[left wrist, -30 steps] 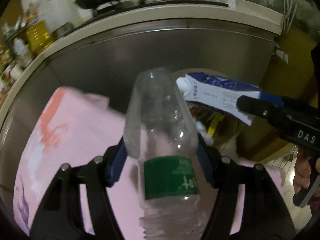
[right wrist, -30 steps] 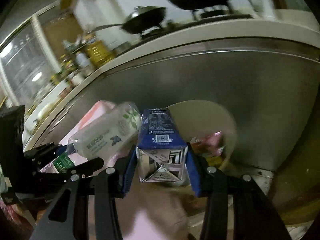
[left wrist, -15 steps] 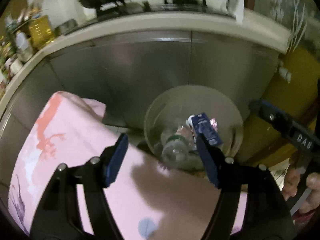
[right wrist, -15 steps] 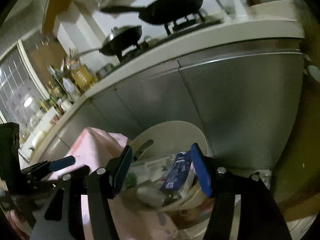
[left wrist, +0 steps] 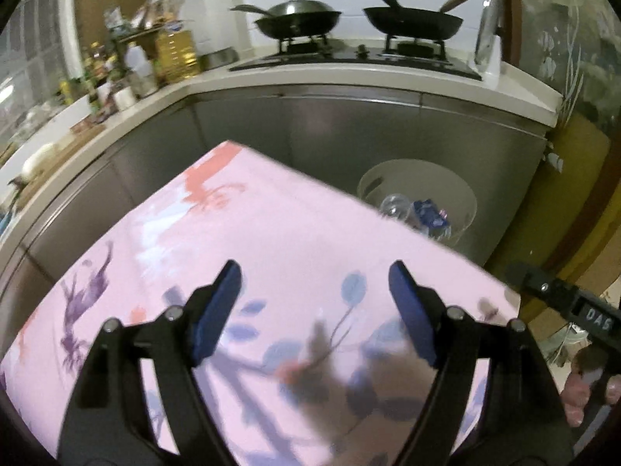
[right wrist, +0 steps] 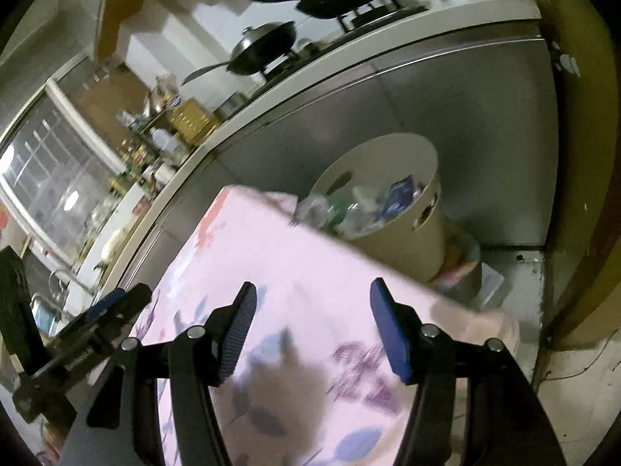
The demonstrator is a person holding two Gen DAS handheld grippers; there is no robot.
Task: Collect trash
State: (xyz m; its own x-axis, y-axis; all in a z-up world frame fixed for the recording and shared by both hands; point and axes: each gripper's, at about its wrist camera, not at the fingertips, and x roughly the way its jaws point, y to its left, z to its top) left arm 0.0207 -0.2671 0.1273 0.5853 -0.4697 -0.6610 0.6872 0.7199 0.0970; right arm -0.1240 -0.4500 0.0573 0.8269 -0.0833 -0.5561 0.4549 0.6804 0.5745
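A cream round trash bin (left wrist: 454, 186) stands on the floor against the steel cabinets, beyond the far right corner of the table. A clear plastic bottle (left wrist: 394, 207) and a blue milk carton (left wrist: 429, 213) lie in it; in the right wrist view the bin (right wrist: 396, 233) holds the bottle (right wrist: 330, 209) and the carton (right wrist: 399, 194). My left gripper (left wrist: 314, 303) is open and empty above the pink flowered tablecloth (left wrist: 252, 240). My right gripper (right wrist: 312, 320) is open and empty above the cloth (right wrist: 295, 264). Each gripper shows at the edge of the other's view.
Steel cabinet fronts (left wrist: 349, 128) under a white counter run behind the table. Two black pans (left wrist: 411, 19) sit on the stove. Bottles and jars (left wrist: 116, 70) crowd the counter at the left. A yellow-brown wall or door (right wrist: 582, 194) stands right of the bin.
A second ago my left gripper held the bottle and my right the carton over the bin. Both were let go and lie in the bin. Both grippers have drawn back over the table.
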